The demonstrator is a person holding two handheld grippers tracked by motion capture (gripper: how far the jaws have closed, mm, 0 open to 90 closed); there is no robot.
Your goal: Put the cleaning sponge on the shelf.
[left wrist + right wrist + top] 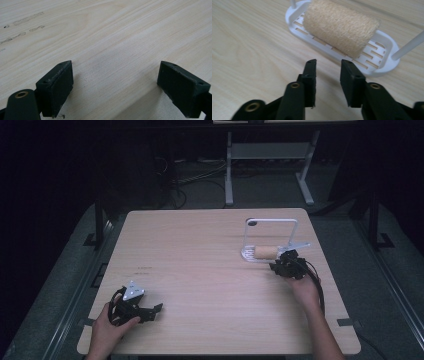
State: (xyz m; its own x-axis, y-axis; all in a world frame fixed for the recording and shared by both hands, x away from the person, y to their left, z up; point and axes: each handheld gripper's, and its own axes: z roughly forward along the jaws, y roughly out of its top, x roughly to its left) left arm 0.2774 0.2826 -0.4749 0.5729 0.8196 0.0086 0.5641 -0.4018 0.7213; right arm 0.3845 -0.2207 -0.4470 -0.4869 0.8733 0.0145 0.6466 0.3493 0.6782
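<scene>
We see the person's right forearm reach up the right side of the bench (200, 270), with the hand wrapped round the right tool (289, 265), which points toward a white slotted tray (384, 66) standing near the far right corner. On that tray lies a tan, rough-fibred roll (340, 26), on its side, under a white wire frame (272, 222) that rises from the tray's ends. In the right gripper view the right tool's jaws stand a little apart, with bare wood between them; their tips sit just short of the tray's near rim and touch neither the tray nor the roll. The roll therefore rests free on the tray, just ahead of the jaws. The left hand sits low at the near left corner of the bench, fingers curled round the left tool (150, 312), whose grey three-cornered plate faces upward. In the left gripper view we find its jaws spread wide, close over the wood grain, with nothing between them. The two tools lie well apart across the bench.
</scene>
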